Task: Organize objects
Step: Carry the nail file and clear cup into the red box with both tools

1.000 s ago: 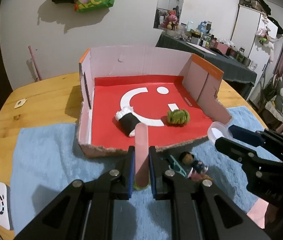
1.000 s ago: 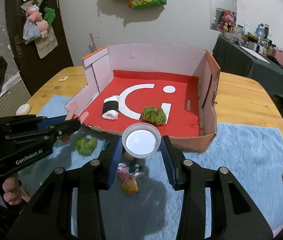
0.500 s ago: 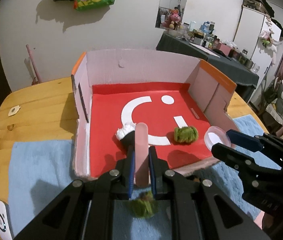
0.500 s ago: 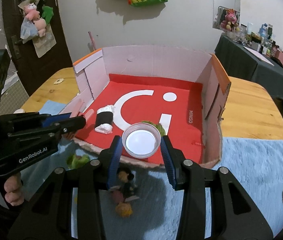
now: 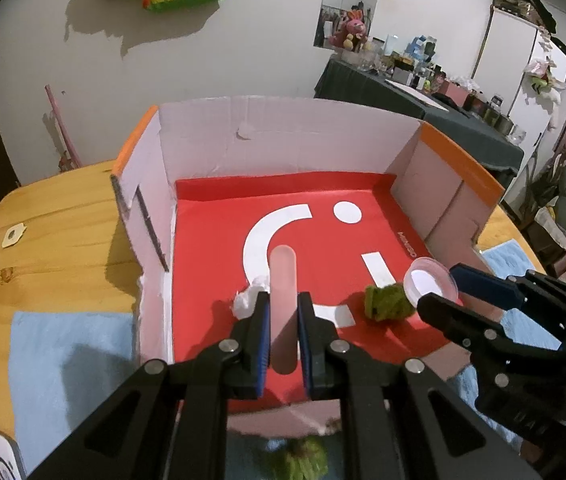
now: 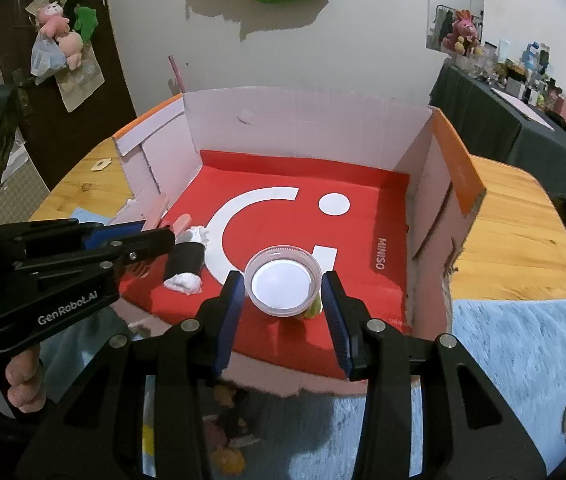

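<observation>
Left tool [image 5: 284,334]: I clamp a pink stick [image 5: 282,280] tight, over the box [image 5: 283,140] floor.
Right tool [image 6: 281,308]: I grip a clear lid [image 6: 281,284] by its rim.
Risk: dropped now, the lid may land on the green toy [image 5: 387,303] below.

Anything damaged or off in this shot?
Yes: the cardboard box is torn. Its near wall is ripped down to a ragged edge, and the right wall's front end is frayed. Contents look normal.
</observation>
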A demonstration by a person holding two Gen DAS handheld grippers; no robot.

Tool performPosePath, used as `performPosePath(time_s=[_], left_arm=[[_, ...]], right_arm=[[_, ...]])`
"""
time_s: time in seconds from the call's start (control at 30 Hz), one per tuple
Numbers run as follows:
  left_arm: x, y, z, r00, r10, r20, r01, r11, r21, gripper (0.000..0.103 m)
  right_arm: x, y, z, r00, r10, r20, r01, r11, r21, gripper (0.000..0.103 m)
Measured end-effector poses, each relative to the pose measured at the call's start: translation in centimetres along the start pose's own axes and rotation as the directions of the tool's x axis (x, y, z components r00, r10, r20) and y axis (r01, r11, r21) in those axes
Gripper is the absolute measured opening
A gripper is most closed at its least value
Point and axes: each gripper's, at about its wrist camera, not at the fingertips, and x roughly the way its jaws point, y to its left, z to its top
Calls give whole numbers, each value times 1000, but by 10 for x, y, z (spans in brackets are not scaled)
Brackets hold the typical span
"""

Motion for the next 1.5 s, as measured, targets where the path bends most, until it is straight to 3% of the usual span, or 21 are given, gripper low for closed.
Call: performPosePath(time_s=[0.7, 1.5], left_arm=[[45, 13, 23, 997, -21, -77, 19, 999, -27, 13], [49, 10, 17, 994, -12, -112, 7, 999, -43, 13]], right_arm=[[50, -8, 28, 999, 17, -45, -17, 1000, -4, 38], [84, -15, 25, 988, -3, -154, -5, 999, -53, 38]])
